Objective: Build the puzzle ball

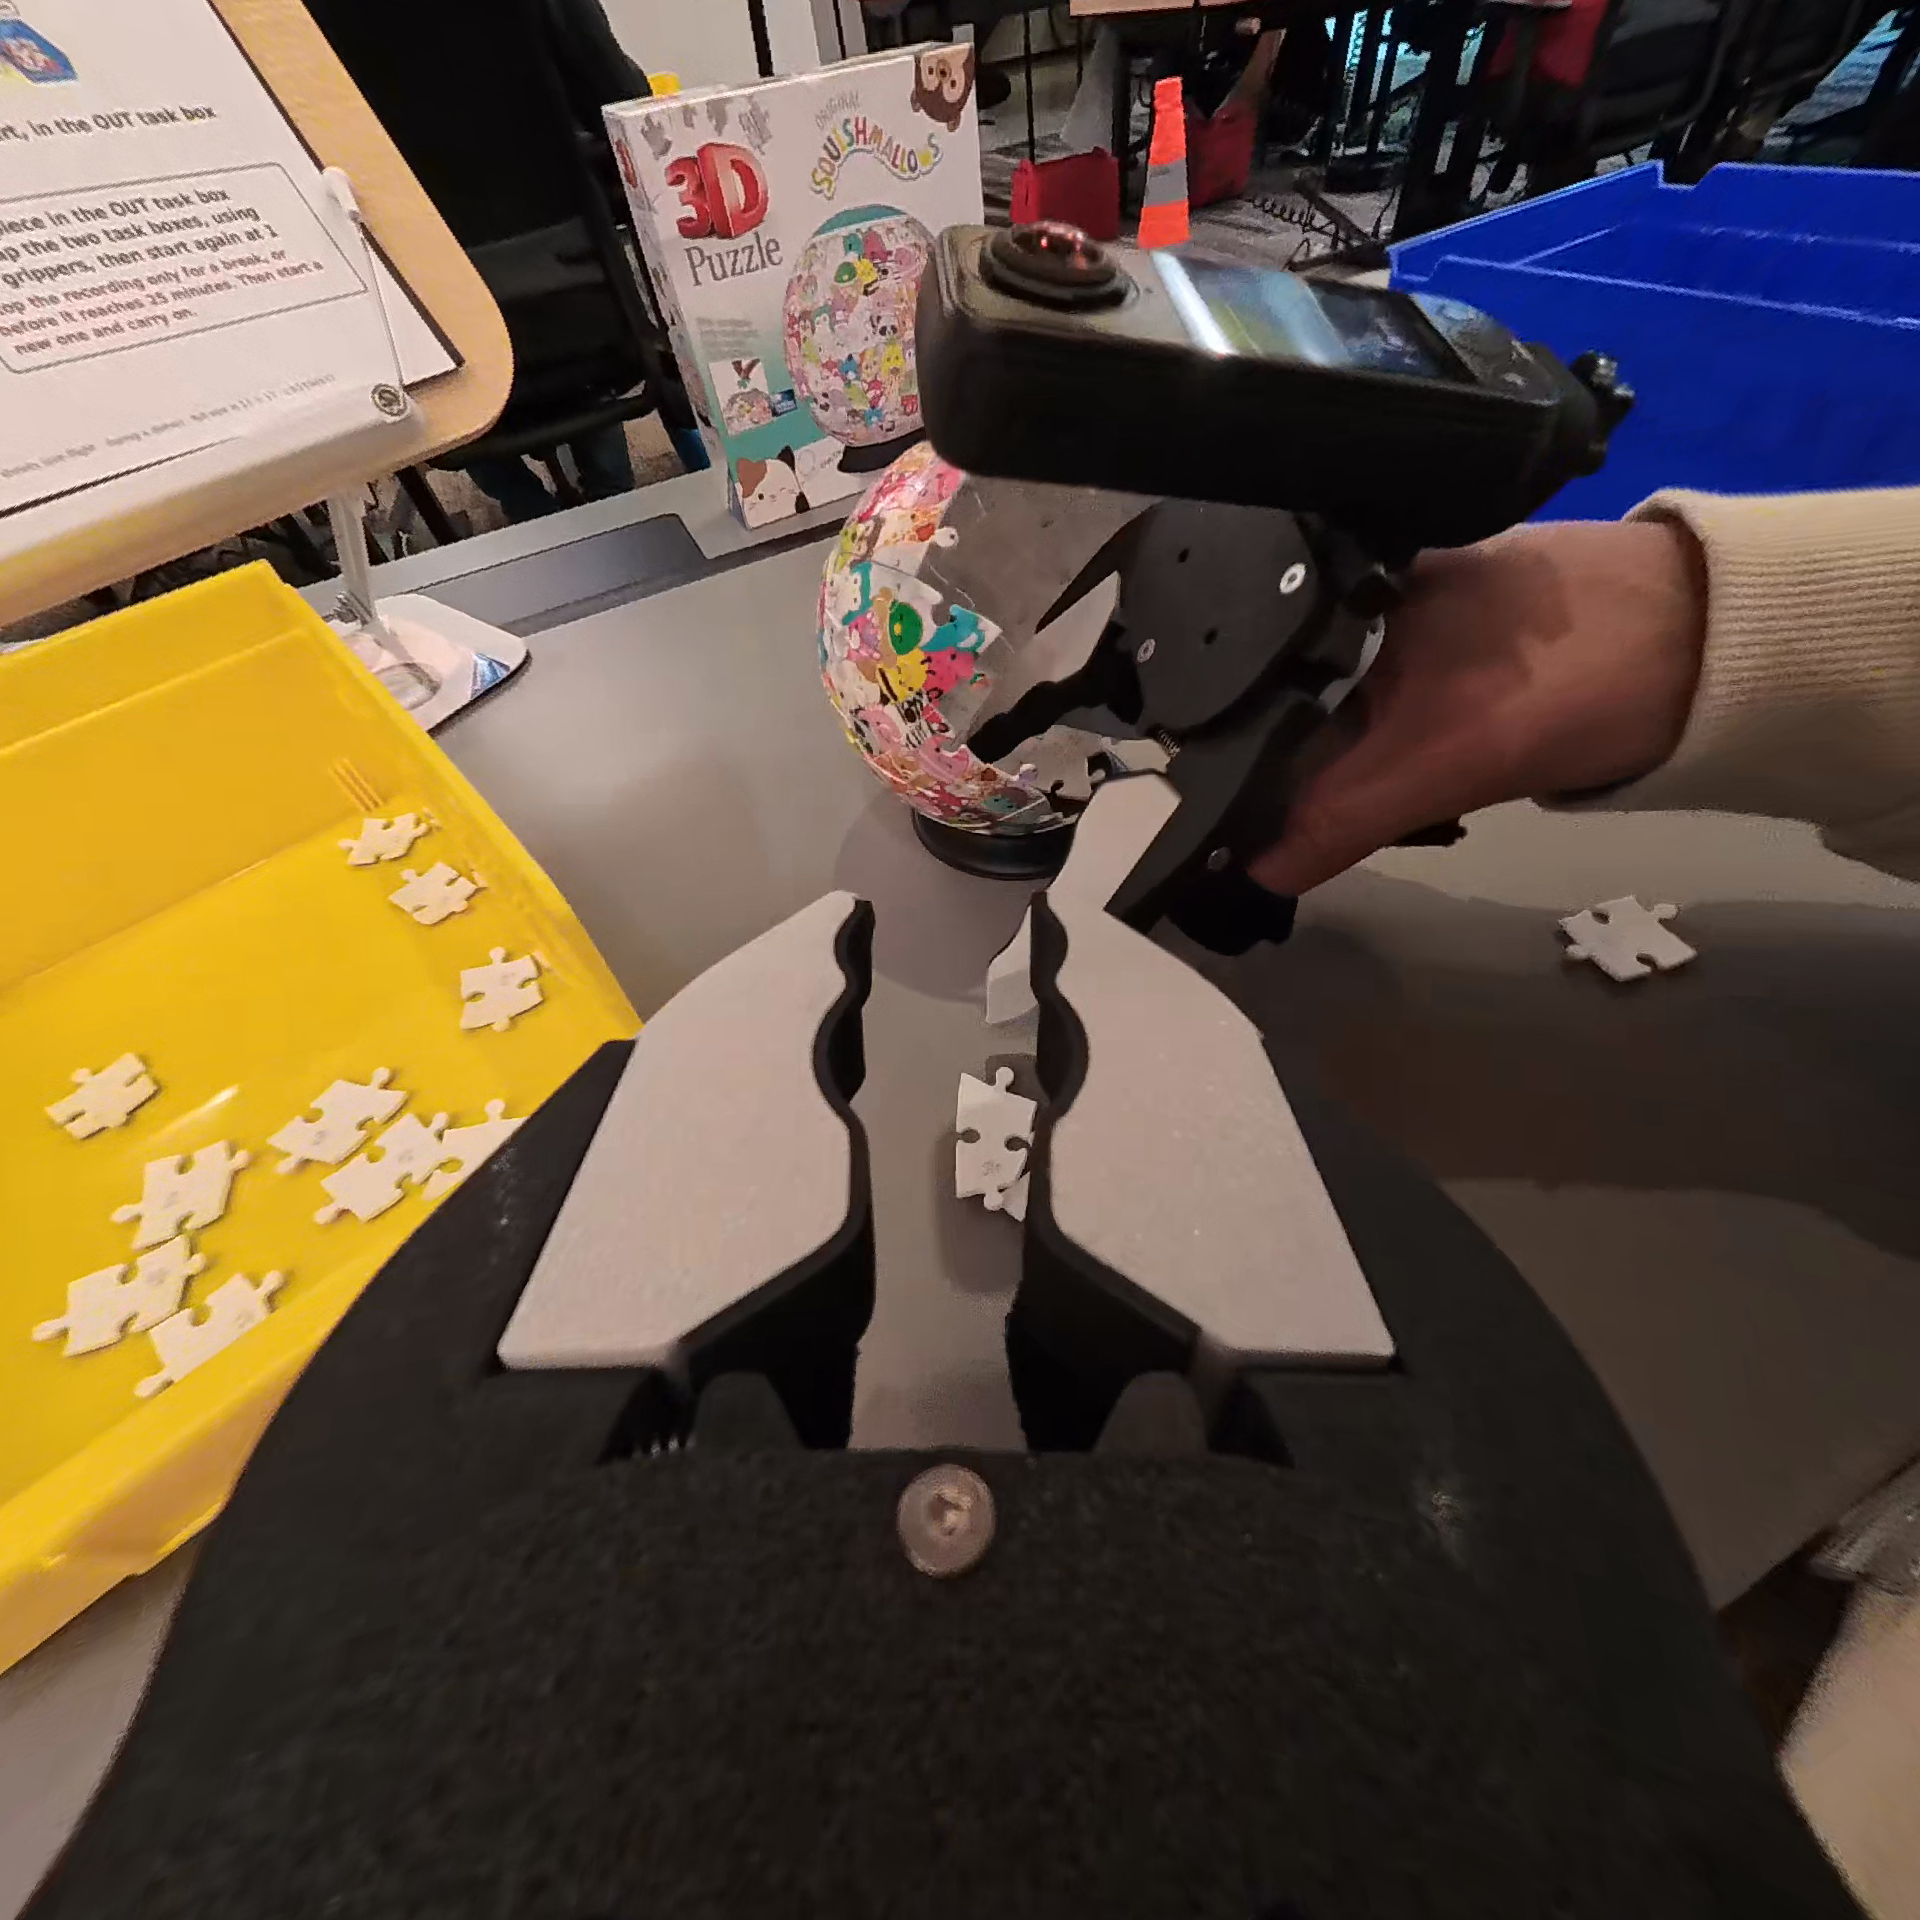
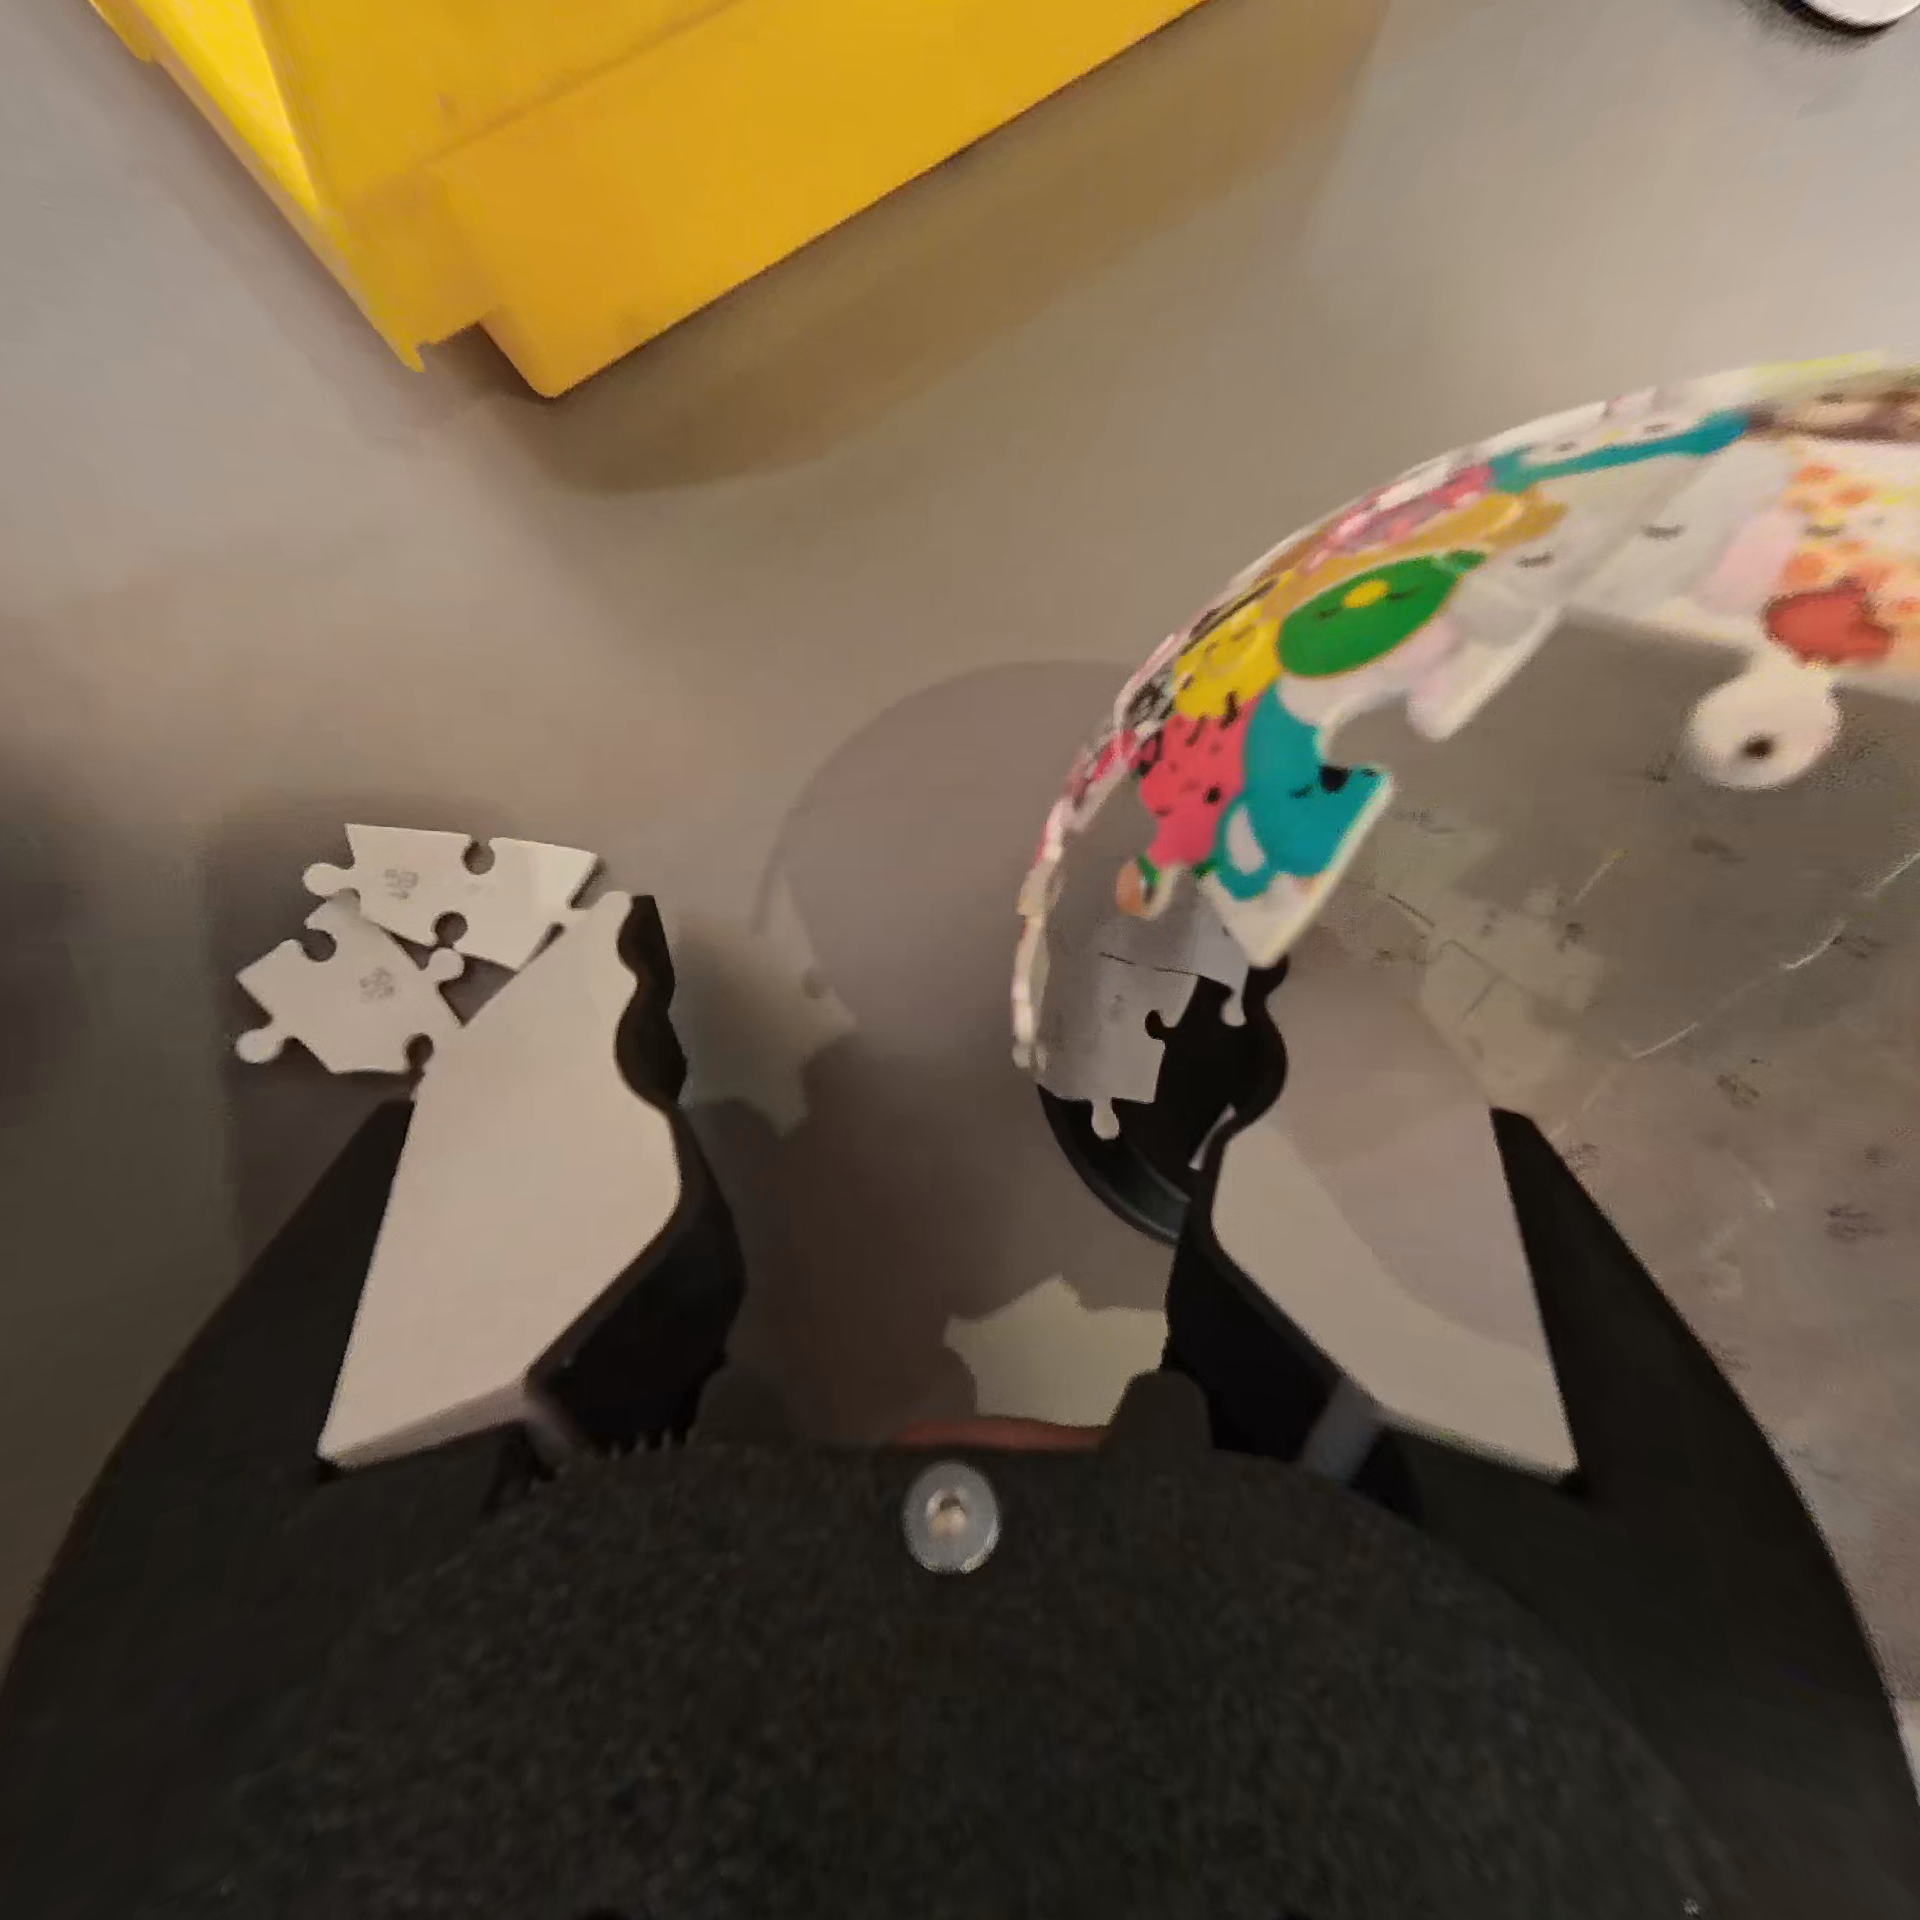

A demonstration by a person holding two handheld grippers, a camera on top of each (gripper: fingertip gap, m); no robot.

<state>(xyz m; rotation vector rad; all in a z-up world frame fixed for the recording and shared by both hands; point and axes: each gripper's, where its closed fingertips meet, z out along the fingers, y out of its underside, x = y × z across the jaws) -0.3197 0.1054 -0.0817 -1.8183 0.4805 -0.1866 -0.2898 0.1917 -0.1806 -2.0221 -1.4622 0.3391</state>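
The puzzle ball (image 1: 894, 644) is a partly built colourful shell on a black stand (image 1: 987, 847); its right side is open and shows the grey inside. My right gripper (image 1: 1013, 686), held by a hand, is open at that gap. In the right wrist view my right gripper (image 2: 951, 956) straddles the ball's (image 2: 1340, 634) edge, with the right finger inside the shell above the stand (image 2: 1127, 1179). My left gripper (image 1: 951, 935) is open and low in front of the ball. A white puzzle piece (image 1: 992, 1138) lies on the table between its fingers, beside the right one.
A yellow bin (image 1: 270, 665) at left holds several white pieces (image 1: 343, 1143); it also shows in the right wrist view (image 2: 727, 177). Two pieces (image 2: 416, 935) lie by the right gripper's left finger. One loose piece (image 1: 1626, 935) lies right. Blue bin (image 1: 1683, 312), puzzle box (image 1: 800, 270), clipboard stand (image 1: 208, 260) behind.
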